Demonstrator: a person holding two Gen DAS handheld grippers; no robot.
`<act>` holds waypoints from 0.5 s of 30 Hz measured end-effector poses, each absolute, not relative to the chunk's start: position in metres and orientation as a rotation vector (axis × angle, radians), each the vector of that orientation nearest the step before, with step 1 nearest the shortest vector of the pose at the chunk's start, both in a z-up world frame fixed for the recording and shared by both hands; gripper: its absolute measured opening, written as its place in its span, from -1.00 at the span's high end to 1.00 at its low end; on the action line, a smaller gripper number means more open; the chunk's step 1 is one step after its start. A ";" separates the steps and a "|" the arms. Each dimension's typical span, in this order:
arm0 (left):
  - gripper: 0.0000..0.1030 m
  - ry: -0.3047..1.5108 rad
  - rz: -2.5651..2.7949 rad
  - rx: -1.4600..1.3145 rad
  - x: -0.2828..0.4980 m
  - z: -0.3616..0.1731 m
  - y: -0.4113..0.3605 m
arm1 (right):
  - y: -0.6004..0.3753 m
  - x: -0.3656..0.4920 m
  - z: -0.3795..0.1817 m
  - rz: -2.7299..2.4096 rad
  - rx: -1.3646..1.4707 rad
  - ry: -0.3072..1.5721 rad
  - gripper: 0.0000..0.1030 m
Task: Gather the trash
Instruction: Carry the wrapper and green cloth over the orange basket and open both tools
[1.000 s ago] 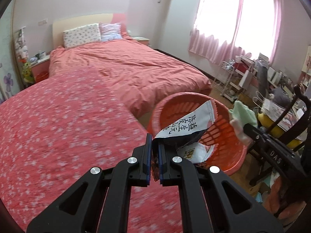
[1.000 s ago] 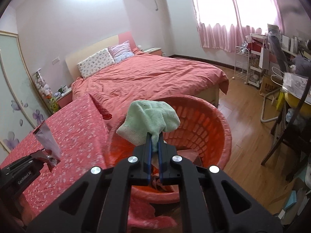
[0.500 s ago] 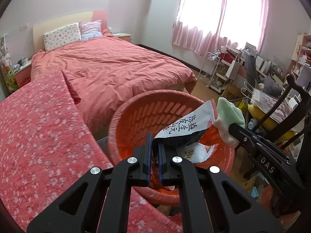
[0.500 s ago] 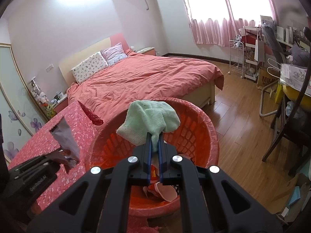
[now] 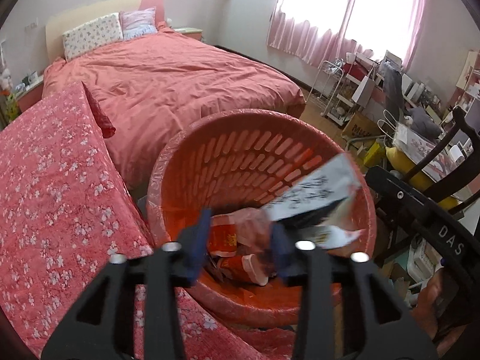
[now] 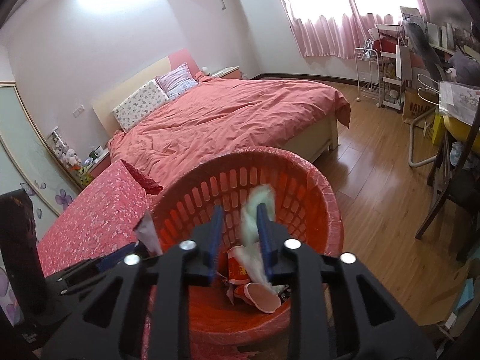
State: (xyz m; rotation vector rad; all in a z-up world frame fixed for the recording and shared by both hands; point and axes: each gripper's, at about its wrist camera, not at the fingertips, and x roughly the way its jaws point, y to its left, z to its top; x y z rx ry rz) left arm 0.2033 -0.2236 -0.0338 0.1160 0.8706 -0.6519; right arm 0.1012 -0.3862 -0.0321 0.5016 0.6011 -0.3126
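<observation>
We see our left gripper (image 5: 240, 237) just opened, its white wrapper (image 5: 318, 195) loose beyond its right finger. Our right gripper (image 6: 240, 237) has also just been opening, the pale green cloth (image 6: 255, 225) slipping free between its fingers above the orange basket (image 6: 300, 177).

So the left gripper (image 5: 240, 234) is hanging right over the orange basket (image 5: 228, 162), jaws apart, having just been opening. The white wrapper (image 5: 318, 195) with black print is blurry and sits off by the right finger, over the basket's right side; can't tell if it's touching the pad. Down in the basket there's a red cup (image 5: 246, 267) on its side plus some other crumpled packaging. The flowery red cloth (image 5: 60, 180) runs along the left, right beside the basket. The other gripper (image 5: 426, 225) pokes in from the right edge. Behind it all is the bed (image 5: 168, 81) with a pink cover.
</observation>
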 end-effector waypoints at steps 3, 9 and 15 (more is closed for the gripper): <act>0.10 0.873 -0.647 0.108 0.205 -0.031 -0.222 | -0.387 0.101 -0.033 -0.314 0.507 0.604 0.43; -0.16 0.842 -0.591 0.162 0.207 -0.031 -0.221 | -0.382 0.094 -0.027 -0.271 0.518 0.579 0.38; -0.90 0.757 -0.513 0.223 0.202 -0.023 -0.218 | -0.382 0.089 -0.020 -0.292 0.492 0.567 0.34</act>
